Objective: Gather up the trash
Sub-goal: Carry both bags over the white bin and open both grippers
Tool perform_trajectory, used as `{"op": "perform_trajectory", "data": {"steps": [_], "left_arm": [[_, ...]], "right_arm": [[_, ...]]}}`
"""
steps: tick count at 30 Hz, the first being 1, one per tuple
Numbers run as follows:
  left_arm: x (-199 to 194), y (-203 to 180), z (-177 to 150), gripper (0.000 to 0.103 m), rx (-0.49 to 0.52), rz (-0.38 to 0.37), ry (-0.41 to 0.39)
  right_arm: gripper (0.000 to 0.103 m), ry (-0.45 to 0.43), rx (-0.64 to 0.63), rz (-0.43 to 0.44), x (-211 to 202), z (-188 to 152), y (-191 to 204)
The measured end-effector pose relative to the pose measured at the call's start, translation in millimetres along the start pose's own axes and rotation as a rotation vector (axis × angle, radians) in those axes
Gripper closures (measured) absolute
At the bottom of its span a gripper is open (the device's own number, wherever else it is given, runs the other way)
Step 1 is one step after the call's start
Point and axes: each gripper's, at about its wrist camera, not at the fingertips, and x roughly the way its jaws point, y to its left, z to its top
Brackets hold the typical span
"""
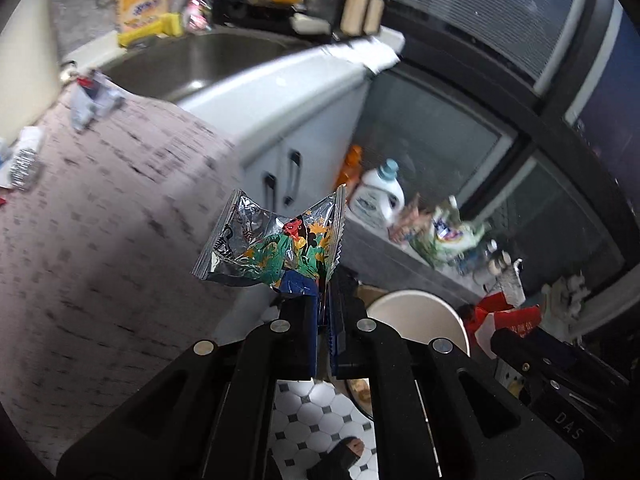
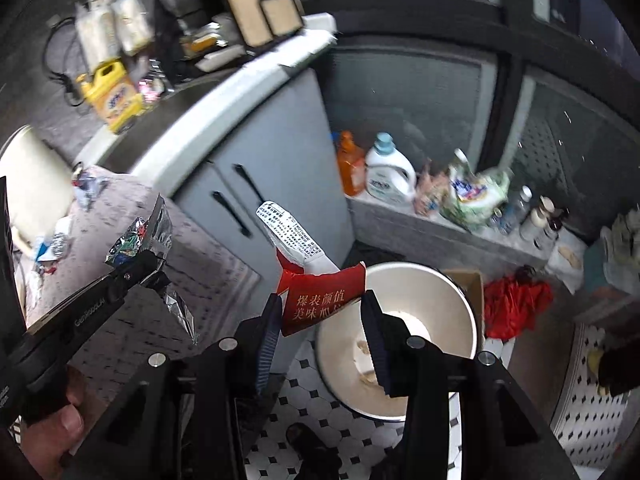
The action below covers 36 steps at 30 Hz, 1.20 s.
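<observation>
White bin (image 2: 420, 292) (partly hidden by the right gripper (image 2: 320, 312)) holds blurred scraps.

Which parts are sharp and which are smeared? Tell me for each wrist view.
Left wrist view: the foil snack wrapper pinched in the left gripper is crisp, with glare on its silver folds; the tablecloth and sink streak with motion blur. Right wrist view: the red-and-white packet in the right gripper reads clearly, while the shelf bottles are soft; fisheye bends the cabinet edge.

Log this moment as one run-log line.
left gripper: shut on foil wrapper | right gripper: holding red-and-white packet | white bin: on floor, below right gripper | step: carrying trash
</observation>
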Motion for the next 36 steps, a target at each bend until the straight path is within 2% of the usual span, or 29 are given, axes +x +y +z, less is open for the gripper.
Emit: {"op": "perform_trajectory", "data": {"steps": [2, 5, 10, 17, 21, 26, 27, 29, 32, 36], "left_arm": [[15.1, -7.8, -8.5, 0.098, 0.009, -0.004, 0.030], [32.6, -14.0, -20.6, 0.098, 0.021, -0.001, 0.064], [57.3, -24.7, -40.1, 0.098, 0.024, -0.006, 0.124], [78.2, -59.3, -54.6, 0.098, 0.061, -0.045, 0.165], [88.0, -84.1, -59.5, 0.098, 0.081, -0.087, 0.187], [97.4, -113.7, -65.5, 0.098, 0.118, -0.186, 0.239], [98.9, -117.7, -67.1, 0.096, 0.121, -0.207, 0.250], [101.1, -123.5, -70.2, 0.085, 0.125, -0.238, 0.268], [102.8, -128.2, -74.5, 0.074, 0.134, -0.248, 0.277], [101.4, -126.8, -76.5, 0.070, 0.139, -0.241, 0.278]], "right_arm": [[0.060, 0.018, 0.019, -0.015, 11.1, -5.3, -10.5], [0.047, 0.040, 0.046, -0.041, 27.3, -17.1, -27.8], [0.045, 0.088, 0.082, -0.055, 41.7, -38.3, -52.0], [0.044, 0.103, 0.113, -0.085, 38.1, -51.3, -82.0], [0.044, 0.099, 0.135, -0.108, 30.8, -58.0, -98.7], [0.044, 0.104, 0.178, -0.127, 23.7, -69.6, -115.9], [0.044, 0.104, 0.185, -0.131, 23.1, -71.7, -119.2], [0.044, 0.108, 0.197, -0.132, 23.3, -74.9, -123.5], [0.044, 0.108, 0.214, -0.130, 22.6, -77.8, -128.3], [0.044, 0.100, 0.221, -0.131, 18.8, -79.1, -129.3]]}}
